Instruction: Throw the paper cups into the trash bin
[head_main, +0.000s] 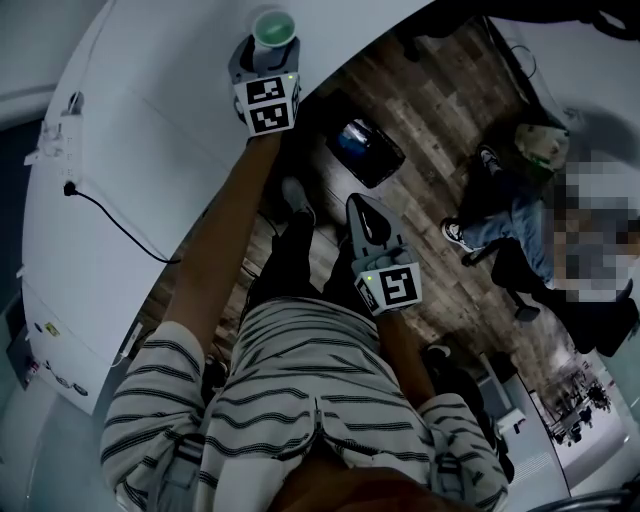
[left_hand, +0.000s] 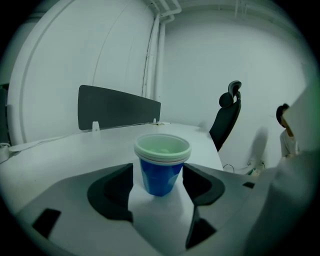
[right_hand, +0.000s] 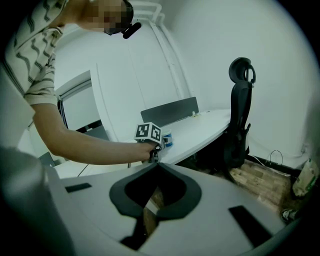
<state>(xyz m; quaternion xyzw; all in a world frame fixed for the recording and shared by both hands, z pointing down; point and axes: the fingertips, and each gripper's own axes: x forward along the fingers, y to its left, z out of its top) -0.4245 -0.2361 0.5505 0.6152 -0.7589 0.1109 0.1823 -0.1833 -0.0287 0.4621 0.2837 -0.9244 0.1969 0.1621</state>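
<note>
One curved white desk (head_main: 150, 150) with blue paper cup (left_hand: 161, 172), plank floor (head_main: 440, 110), black chair (left_hand: 227, 117)

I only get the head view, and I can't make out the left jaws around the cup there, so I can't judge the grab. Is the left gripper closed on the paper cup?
Observer: No. The left gripper view shows the left gripper with its jaws apart, one on each side of the blue paper cup, neither pressing it.
Operator: Anything behind the cup?
Observer: A dark divider panel stands on the table behind it, apart from the cup.
Operator: And the right gripper?
Observer: Its own view shows the right gripper with jaw tips together and nothing between them.
</note>
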